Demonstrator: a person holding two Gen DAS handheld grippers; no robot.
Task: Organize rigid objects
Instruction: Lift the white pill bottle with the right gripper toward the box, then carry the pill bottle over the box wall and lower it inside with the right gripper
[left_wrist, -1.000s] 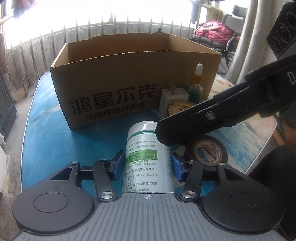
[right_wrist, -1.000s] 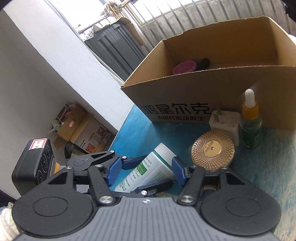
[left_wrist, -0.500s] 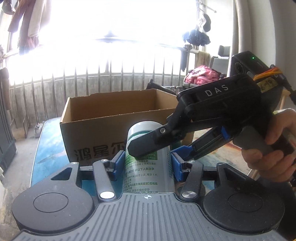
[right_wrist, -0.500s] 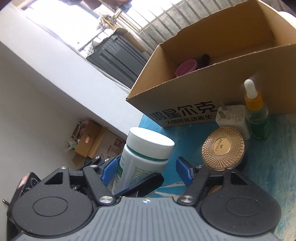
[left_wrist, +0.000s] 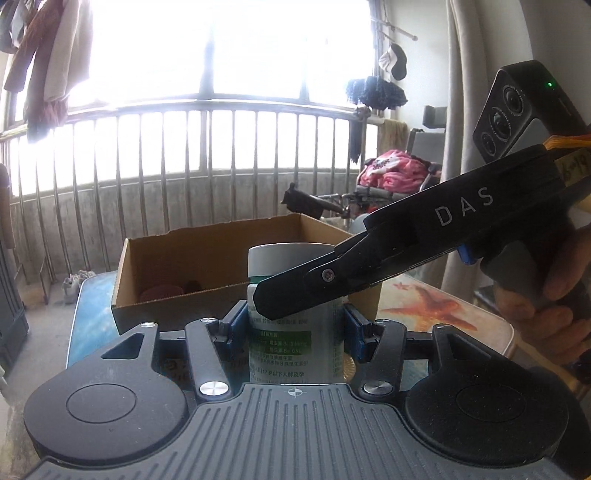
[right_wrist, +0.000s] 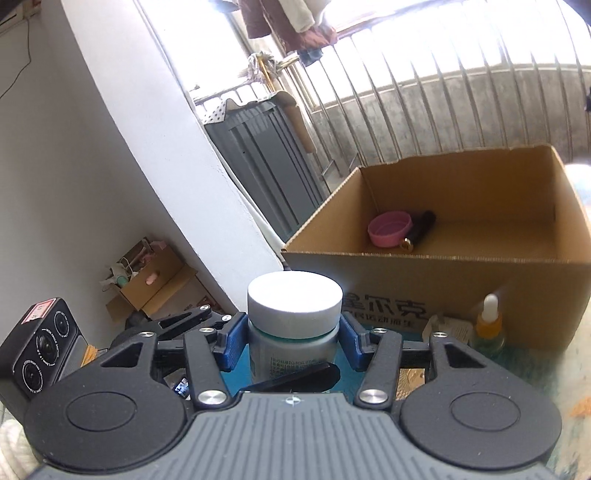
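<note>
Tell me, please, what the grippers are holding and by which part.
Both hold the white-capped bottle: left gripper pads on its labelled body, right gripper, jaws closing, just under the cap.

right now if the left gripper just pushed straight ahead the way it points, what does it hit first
Probably the near wall of the cardboard box, which stands straight behind the white bottle that the left gripper holds. The right gripper, jaws closing on the same bottle, crosses in front and moves with it. Depth is unclear.

Black tool with blue pads, silver screws, white "DAS" lettering
</note>
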